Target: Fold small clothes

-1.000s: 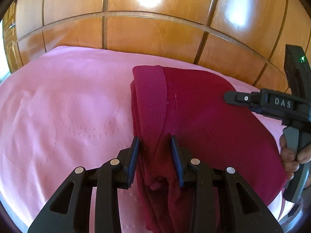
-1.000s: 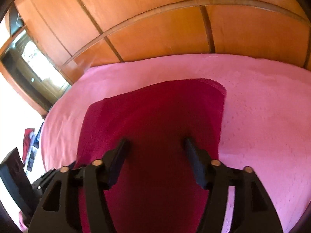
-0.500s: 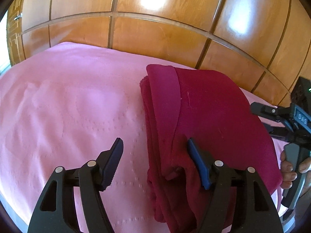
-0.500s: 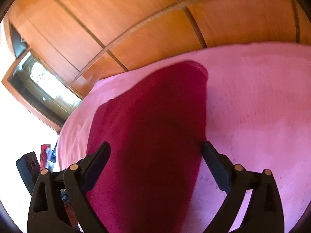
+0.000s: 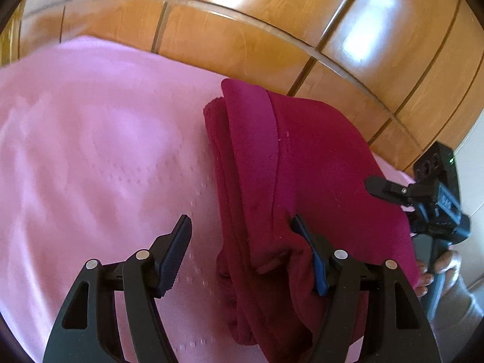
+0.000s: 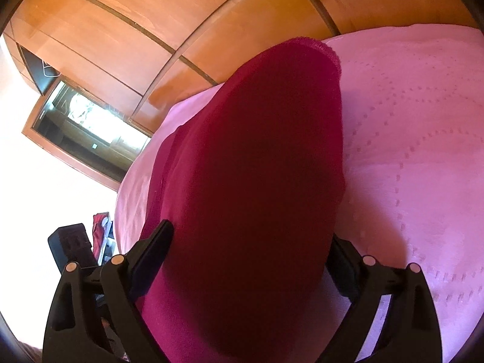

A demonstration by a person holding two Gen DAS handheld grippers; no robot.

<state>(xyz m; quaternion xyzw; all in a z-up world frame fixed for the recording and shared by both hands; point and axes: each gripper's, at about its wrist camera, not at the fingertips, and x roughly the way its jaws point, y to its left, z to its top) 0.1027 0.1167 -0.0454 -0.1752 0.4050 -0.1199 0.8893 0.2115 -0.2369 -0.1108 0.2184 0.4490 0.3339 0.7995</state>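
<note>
The left gripper [image 5: 242, 251] tilts downward, jaws apart astride the folded maroon garment's [image 5: 302, 181] edge on the pink bedspread [image 5: 90, 151]. The right gripper [image 6: 248, 251], jaws closing yet apart, straddles the garment without pinching.

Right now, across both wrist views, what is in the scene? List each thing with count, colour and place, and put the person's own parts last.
garment: one, dark red, folded into a long stack on the bed cover, right of centre in the left wrist view.
bed cover: one, pink with a dotted pattern, under the garment.
wood panels: several, glossy orange-brown, behind the bed.
window: one, brown frame, far left in the right wrist view.
left claw: one, black, open, one finger on the bare cover, the other against the garment's edge.
right claw: one, black, wide apart, jaws closing slightly, garment between them.
hand: one, holding the right claw's handle.
</note>
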